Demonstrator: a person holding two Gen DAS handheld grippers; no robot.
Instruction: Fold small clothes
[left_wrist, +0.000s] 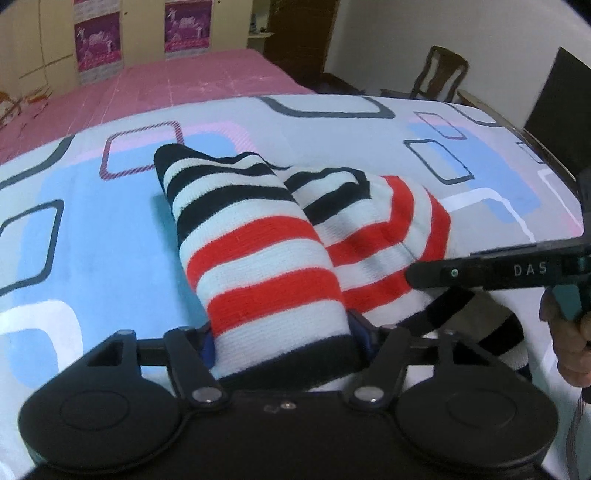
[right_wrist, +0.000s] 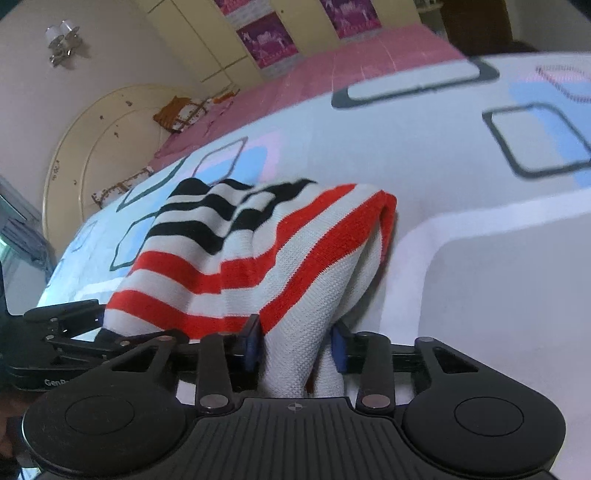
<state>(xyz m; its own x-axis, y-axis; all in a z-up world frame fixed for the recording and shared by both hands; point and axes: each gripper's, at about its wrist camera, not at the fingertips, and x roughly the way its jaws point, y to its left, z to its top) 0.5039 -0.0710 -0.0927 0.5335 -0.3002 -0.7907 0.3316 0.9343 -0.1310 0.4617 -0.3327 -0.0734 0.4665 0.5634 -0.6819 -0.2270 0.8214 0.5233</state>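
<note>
Where the left wrist view looks down along its own fingers, the left tool (left_wrist: 284, 343) sits at the bottom centre of the frame with a folded band of the striped garment (left_wrist: 258, 254) between its blue pads, and the pads press on the dark hem at both sides. The garment lies on the patterned sheet (left_wrist: 92, 206) of the bed and runs away from this tool toward the upper middle of the frame, red and white stripes near, black and white stripes far; that is its long axis. A second lobe of the cloth lies just to the right. The right tool (left_wrist: 417, 275) reaches in from the right edge, touching that lobe, with a hand (left_wrist: 569, 332) behind it. White letters on its finger read "DAS".

In the right wrist view, the right tool (right_wrist: 295, 347) is at the bottom centre, pinching a gathered white part of the garment (right_wrist: 236, 254) between its blue pads. The cloth rises from the pads toward the upper left of the frame, its red edge folded over at the right. The left tool (right_wrist: 74, 321) shows at the lower left, beside the cloth; lettering on it begins "Gen" and is cut off.

Both tools sit at the near end, so I judge the coming fold carries this end toward the far black stripes.
</note>
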